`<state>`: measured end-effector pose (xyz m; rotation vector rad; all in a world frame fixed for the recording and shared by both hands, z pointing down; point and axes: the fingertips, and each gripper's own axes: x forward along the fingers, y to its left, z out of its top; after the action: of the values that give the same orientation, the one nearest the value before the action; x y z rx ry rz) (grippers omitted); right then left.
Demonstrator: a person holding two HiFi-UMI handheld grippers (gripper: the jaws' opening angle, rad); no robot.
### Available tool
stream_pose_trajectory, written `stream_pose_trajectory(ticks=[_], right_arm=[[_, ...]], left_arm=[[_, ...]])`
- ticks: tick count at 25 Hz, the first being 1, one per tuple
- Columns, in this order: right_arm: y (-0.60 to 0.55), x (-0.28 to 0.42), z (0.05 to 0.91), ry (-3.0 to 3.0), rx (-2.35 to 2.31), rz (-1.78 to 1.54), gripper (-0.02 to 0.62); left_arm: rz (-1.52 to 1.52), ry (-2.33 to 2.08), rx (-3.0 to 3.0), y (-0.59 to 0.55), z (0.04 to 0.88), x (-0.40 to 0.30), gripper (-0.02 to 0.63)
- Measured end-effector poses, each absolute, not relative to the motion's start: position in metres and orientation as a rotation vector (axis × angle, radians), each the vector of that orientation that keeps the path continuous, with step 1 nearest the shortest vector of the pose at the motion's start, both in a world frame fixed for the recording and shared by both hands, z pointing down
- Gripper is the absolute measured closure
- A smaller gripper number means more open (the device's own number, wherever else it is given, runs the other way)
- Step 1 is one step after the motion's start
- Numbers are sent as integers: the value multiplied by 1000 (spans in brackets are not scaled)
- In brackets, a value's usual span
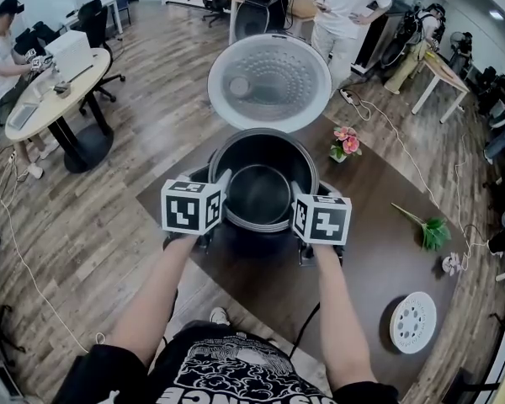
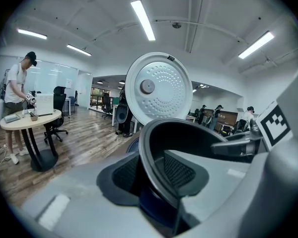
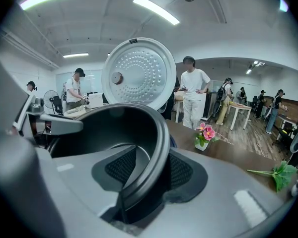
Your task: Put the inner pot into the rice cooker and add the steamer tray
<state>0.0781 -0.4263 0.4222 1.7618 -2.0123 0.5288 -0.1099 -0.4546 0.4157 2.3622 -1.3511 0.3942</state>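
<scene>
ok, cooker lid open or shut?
Open: the lid stands tilted back, its dimpled inner face showing in all three views.

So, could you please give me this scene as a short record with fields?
inner pot: in the mouth of the rice cooker, held by its rim; whether it is fully seated is unclear
left gripper: shut on the rim's left side
right gripper: shut on the rim's right side
lid: raised open
steamer tray: flat on the table, to the cooker's right, untouched
</scene>
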Motion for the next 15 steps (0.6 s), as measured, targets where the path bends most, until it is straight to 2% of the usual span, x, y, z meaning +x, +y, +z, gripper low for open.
stream_pose_trajectory(ticks=[15], right_arm=[[-433,78,426,-1997,1776,513,394]], left_arm=[[458,-1375,2379,-459,423,-112,445]])
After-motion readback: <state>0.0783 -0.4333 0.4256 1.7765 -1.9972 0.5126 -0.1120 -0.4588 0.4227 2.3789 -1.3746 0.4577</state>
